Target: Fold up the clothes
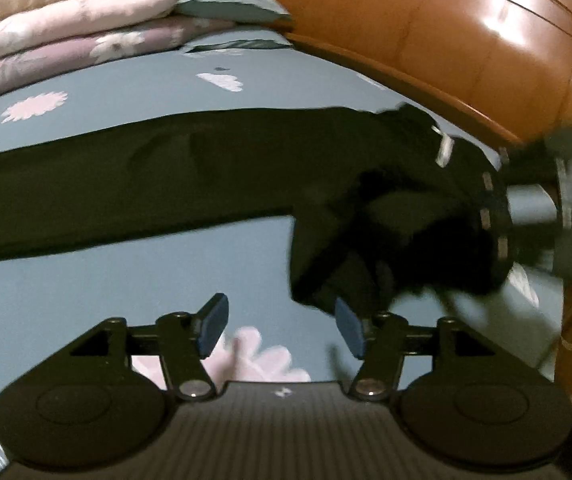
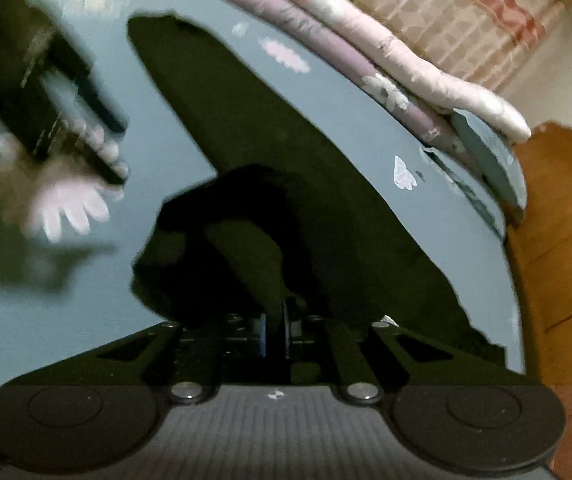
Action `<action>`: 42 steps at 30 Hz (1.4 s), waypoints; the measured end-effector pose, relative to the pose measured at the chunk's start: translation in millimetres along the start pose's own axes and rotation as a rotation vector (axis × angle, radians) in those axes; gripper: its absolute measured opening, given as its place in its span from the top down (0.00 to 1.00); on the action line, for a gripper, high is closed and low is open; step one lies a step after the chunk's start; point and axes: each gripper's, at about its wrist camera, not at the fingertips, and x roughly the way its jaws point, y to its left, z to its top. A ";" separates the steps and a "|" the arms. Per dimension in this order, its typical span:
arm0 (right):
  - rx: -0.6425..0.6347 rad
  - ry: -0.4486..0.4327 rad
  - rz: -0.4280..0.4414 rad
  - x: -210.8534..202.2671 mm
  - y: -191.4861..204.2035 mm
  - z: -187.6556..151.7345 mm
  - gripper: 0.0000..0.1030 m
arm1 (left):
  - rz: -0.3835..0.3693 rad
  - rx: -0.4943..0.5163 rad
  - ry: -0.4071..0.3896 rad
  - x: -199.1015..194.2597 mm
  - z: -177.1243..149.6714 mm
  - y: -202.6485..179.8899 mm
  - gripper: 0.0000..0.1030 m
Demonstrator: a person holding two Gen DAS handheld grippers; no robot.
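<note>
The dark garment (image 2: 270, 168) lies on my bed (image 1: 86, 280); my right tongs (image 2: 274, 336) pinch its near edge, my left tongs (image 1: 282, 332) gape empty.

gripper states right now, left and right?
Left gripper: open, holding nothing; the black garment lies just beyond its jaws.
Right gripper: shut on the black garment.

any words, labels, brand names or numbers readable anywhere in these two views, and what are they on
No readable text in either view.
Small pale mark on the left tool body: a symbol, not letters.
The same mark on the right tool body: no letters either.
Bed sheet: only flower and cloud prints, no words.
Dark garment: no label or print visible.
</note>
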 end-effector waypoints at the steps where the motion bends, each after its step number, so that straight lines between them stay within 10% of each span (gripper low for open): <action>1: 0.021 -0.014 0.014 -5.5 -6.0 2.5 0.92 | -0.013 0.005 -0.004 0.1 -2.1 -3.9 0.43; 10: 0.195 -0.128 0.127 -49.6 -56.9 25.1 0.94 | -0.157 0.093 -0.094 12.5 -1.5 -48.9 0.35; 16: 0.265 -0.175 0.170 -74.3 -71.2 24.4 0.94 | -0.035 0.128 -0.152 20.7 8.6 -54.1 0.35; 17: 0.271 -0.180 0.175 -78.1 -72.4 23.2 0.94 | -0.049 0.113 -0.151 18.2 12.7 -48.7 0.39; 19: 0.283 -0.189 0.184 -85.6 -74.8 20.8 0.94 | -0.076 0.083 -0.149 13.1 20.8 -37.8 0.92; 20: 0.287 -0.190 0.183 -88.7 -75.5 19.1 0.94 | -0.090 0.068 -0.149 10.5 24.9 -32.4 0.97; 35: 0.311 -0.231 0.243 -116.0 -89.2 10.9 0.94 | -0.214 0.137 -0.135 -75.8 108.2 18.0 0.85; 38: 0.373 -0.213 0.224 -96.5 -98.2 10.1 0.94 | -0.133 0.079 -0.090 -45.4 114.3 34.1 0.60; 42: 0.422 -0.126 0.161 -51.7 -105.6 8.3 0.93 | -0.011 0.043 0.006 -2.2 107.0 45.1 0.57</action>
